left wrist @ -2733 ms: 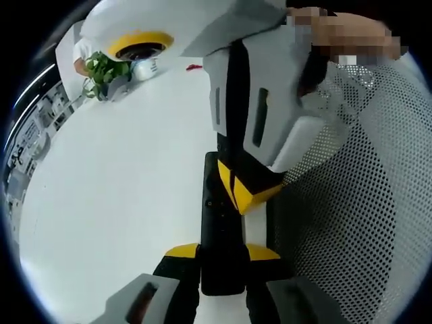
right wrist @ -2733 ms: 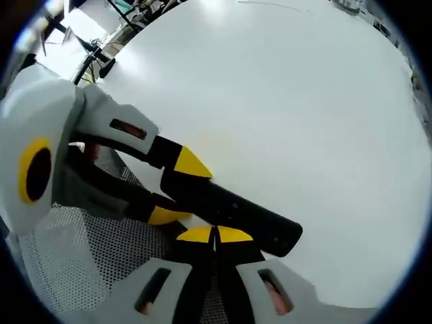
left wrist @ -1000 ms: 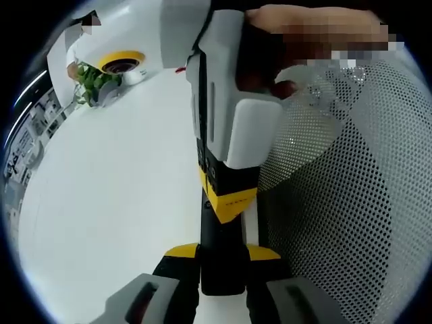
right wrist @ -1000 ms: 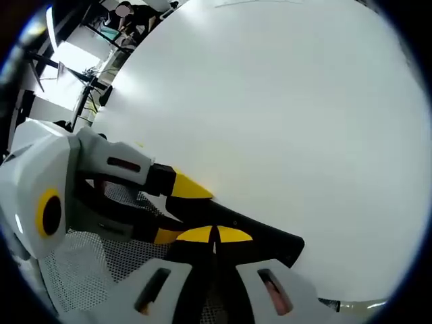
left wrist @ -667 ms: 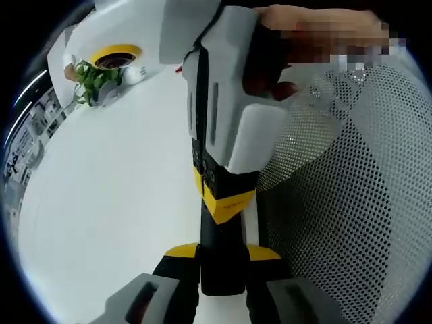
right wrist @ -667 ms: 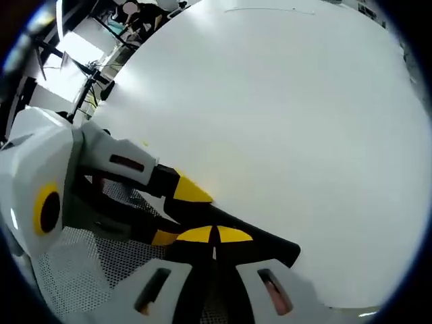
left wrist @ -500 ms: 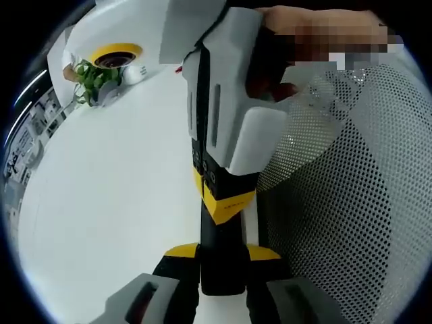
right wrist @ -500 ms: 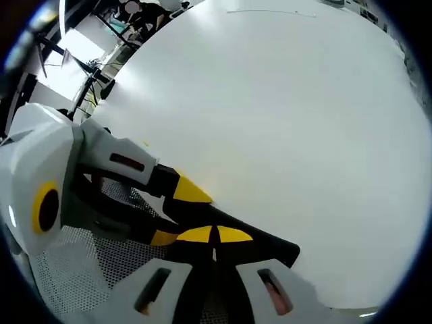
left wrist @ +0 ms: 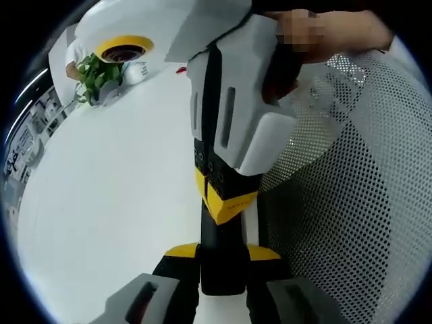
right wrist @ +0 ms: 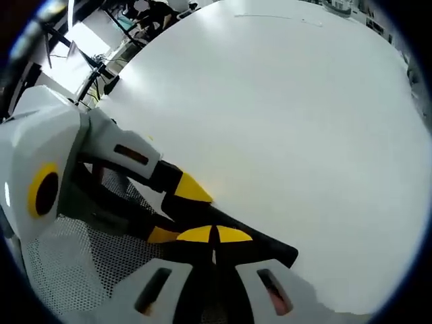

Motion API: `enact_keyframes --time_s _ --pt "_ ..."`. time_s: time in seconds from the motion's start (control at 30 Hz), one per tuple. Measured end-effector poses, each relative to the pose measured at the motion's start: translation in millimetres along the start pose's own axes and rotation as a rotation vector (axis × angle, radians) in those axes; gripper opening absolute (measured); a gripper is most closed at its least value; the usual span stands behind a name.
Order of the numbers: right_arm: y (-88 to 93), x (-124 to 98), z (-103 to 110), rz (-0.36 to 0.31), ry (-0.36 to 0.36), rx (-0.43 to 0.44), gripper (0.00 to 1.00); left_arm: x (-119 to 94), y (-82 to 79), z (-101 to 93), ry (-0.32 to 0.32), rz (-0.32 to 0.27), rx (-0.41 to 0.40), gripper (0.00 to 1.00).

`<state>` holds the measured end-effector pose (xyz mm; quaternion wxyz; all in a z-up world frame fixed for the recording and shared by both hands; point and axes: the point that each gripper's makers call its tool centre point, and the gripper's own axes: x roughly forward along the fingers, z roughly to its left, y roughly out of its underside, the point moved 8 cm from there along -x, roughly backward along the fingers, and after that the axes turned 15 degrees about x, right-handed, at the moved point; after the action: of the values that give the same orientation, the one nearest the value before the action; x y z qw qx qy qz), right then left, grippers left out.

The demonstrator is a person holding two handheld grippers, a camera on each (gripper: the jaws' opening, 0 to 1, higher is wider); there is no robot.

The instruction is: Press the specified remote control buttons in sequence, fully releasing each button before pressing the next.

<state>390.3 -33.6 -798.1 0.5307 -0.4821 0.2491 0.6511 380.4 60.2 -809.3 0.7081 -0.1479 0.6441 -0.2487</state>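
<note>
A black remote control (left wrist: 221, 273) lies lengthwise between the jaws of my left gripper (left wrist: 221, 251), which is shut on its sides near one end. My right gripper (left wrist: 226, 197) comes down from above with its yellow tips closed together, and they rest on the remote's face just beyond the left jaws. In the right gripper view the shut right gripper (right wrist: 214, 235) sits on the remote control (right wrist: 270, 251), whose free end sticks out to the right. The left gripper (right wrist: 179, 211) reaches in from the left and clamps it.
A white table (left wrist: 101, 202) spreads to the left, with a potted plant (left wrist: 100, 73) and a white cup (left wrist: 138, 69) at its far edge. A white perforated mesh surface (left wrist: 351, 216) rises on the right. A hand (left wrist: 324, 27) holds the right gripper.
The right gripper's tips slid along the remote toward the left jaws, and its body has tilted a little to the right. The left gripper's hold on the remote is unchanged.
</note>
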Motion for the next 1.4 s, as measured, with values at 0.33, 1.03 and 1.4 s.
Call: enact_keyframes --time_s 0.33,1.03,1.4 --pt "-1.0 0 3 0.020 0.011 -0.027 0.00 0 1.1 -0.9 -0.005 -0.011 -0.006 0.25" --pt "0.3 3 12 0.037 -0.001 -0.089 0.00 -1 0.8 -2.0 -0.006 -0.009 -0.003 0.25" --pt "-1.9 4 12 0.028 -0.007 -0.086 0.00 0 1.1 -1.6 -0.006 -0.007 -0.002 0.25"
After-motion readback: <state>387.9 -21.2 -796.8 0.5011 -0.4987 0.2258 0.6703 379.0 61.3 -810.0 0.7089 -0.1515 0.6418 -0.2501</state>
